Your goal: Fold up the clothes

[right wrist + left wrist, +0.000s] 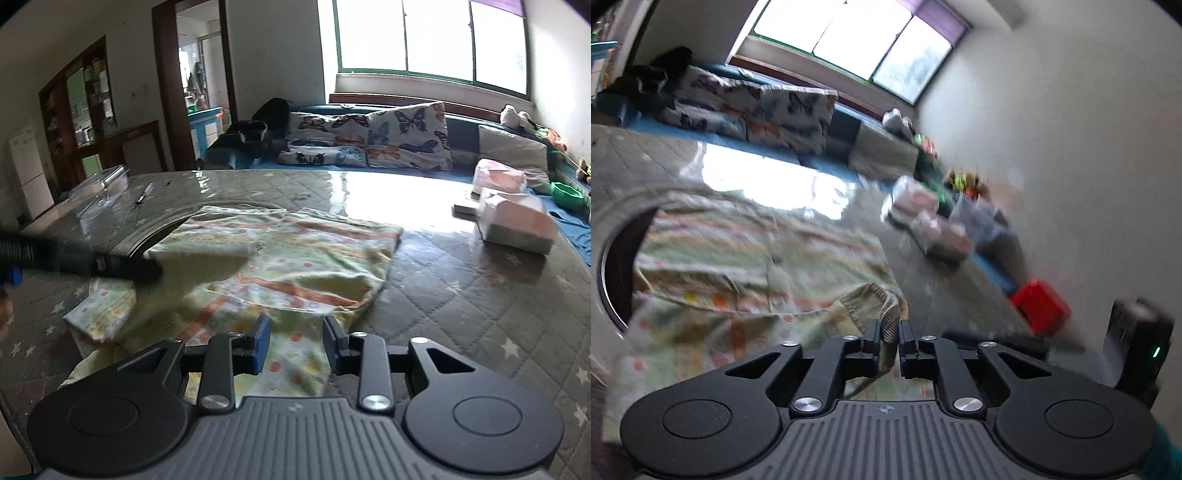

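Observation:
A pale patterned garment [280, 254] with orange, green and yellow stripes lies spread on the quilted grey table cover [461, 295]. In the left wrist view my left gripper [889, 332] is shut on a ribbed edge of the garment [738, 258] and lifts it; that view is tilted and blurred. In the right wrist view my right gripper [295, 332] is open and empty just above the garment's near edge. The left gripper's black body [92, 258] reaches in from the left over the garment.
Tissue boxes [513, 221] stand at the table's right side. A clear plastic box [99, 184] and a pen [142, 194] lie at the far left. A sofa with butterfly cushions [369, 140] runs behind the table under the window. A red box [1039, 308] sits near the wall.

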`<state>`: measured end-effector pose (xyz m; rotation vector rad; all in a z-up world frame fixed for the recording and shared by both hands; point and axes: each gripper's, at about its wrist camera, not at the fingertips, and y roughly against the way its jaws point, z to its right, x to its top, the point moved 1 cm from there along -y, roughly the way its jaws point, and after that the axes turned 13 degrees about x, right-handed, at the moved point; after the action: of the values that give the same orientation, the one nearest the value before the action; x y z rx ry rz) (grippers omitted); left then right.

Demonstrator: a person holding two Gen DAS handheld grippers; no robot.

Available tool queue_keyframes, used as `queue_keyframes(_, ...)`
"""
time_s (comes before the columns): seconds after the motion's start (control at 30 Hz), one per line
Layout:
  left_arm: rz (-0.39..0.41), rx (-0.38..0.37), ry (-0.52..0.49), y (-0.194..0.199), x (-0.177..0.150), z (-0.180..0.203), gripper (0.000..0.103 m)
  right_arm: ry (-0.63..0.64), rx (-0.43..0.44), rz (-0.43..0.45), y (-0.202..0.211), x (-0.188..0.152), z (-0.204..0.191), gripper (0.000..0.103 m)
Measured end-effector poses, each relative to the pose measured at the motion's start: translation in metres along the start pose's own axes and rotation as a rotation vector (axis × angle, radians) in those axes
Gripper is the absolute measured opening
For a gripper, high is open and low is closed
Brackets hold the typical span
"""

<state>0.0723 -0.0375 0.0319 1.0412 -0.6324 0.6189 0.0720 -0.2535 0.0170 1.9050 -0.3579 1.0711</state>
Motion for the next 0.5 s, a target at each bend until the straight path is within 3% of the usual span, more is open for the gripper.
queue_keyframes(0.07,-0.025,-0.006,-0.026,-0.003,-0.006,0.003,0.022,-0.016,0.003,0.002,0.000,0.000,0.003,0.031)
queue_keyframes(0.17,-0.030,0.009,-0.046,0.001,-0.008,-0.001,0.048,-0.041,0.022,-0.003,-0.005,0.001,0.004,0.031)
queue_keyframes(0.27,-0.018,0.036,-0.056,0.009,-0.005,-0.010,0.048,-0.033,0.041,-0.019,-0.014,0.001,-0.001,0.031)
queue_keyframes(0.5,0.028,0.197,0.019,0.010,0.011,-0.070,0.047,-0.022,0.061,-0.063,-0.048,0.007,-0.007,0.031)
